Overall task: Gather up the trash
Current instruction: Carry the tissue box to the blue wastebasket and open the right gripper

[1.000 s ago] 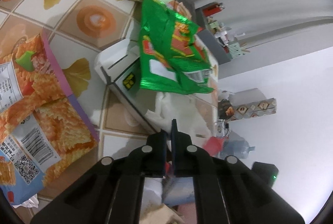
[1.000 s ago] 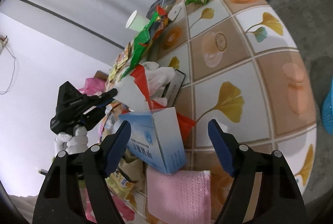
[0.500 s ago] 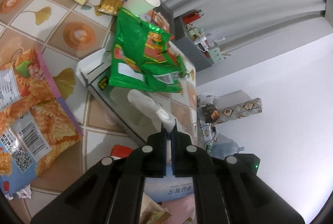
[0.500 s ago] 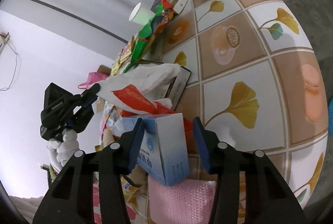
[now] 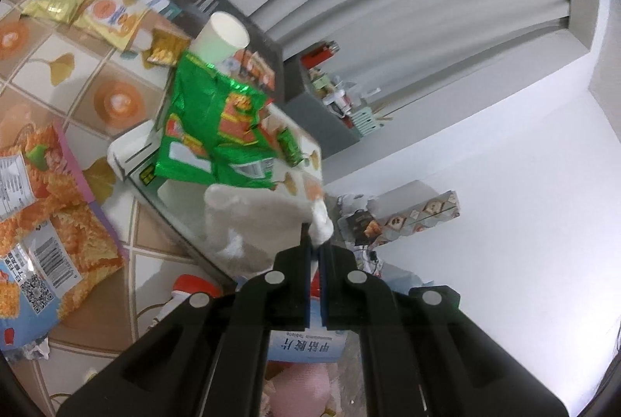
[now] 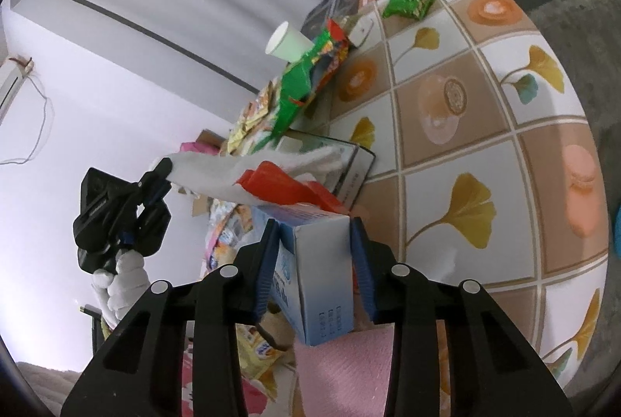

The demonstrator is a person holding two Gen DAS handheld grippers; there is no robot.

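left wrist: you looked close along its fingers, down at the tiled table [image 5: 116, 99] toward 10 o'clock | right wrist: you faced table toward 1 o'clock, close | shared: paper cup [image 5: 221, 37] [image 6: 287, 44], green snack bag [image 5: 209, 130] [image 6: 299, 87], blue-white box [image 5: 306, 345] [image 6: 322, 273]

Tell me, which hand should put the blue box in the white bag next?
Probably the right. Its gripper has just been closing its jaws around the blue box, which sits between them. The left gripper is busy: its jaws are shut on the white bag, holding it up beside the box.
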